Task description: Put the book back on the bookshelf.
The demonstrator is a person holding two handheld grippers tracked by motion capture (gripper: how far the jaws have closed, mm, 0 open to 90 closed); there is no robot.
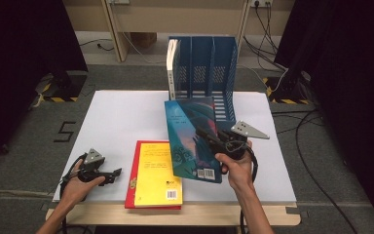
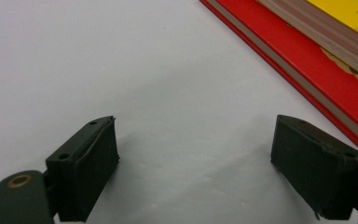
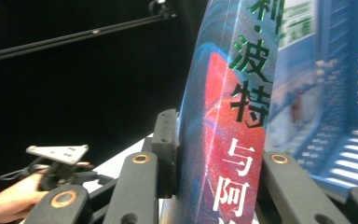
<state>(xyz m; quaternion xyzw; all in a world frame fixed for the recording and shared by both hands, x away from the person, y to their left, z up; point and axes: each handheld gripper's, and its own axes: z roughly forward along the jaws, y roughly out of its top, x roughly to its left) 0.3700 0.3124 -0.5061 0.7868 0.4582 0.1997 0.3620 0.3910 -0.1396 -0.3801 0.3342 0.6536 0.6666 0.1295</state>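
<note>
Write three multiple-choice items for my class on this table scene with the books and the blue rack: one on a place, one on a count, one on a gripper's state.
1. Where does the white book stand?
A. In the blue rack's leftmost slot
B. Flat on the table
C. In the rack's rightmost slot

2. How many books lie stacked flat near the table's front edge?
A. One
B. Two
C. Four

3. What is the right gripper doing?
A. Hanging open above the rack
B. Resting with nothing in it on the table
C. Clamped on the blue book

Answers:
1 A, the white spine stands upright at the rack's left end.
2 B, a yellow book lies on a red book.
3 C, the right gripper view shows its jaws pressed on both sides of the blue book, held above the table.
</note>
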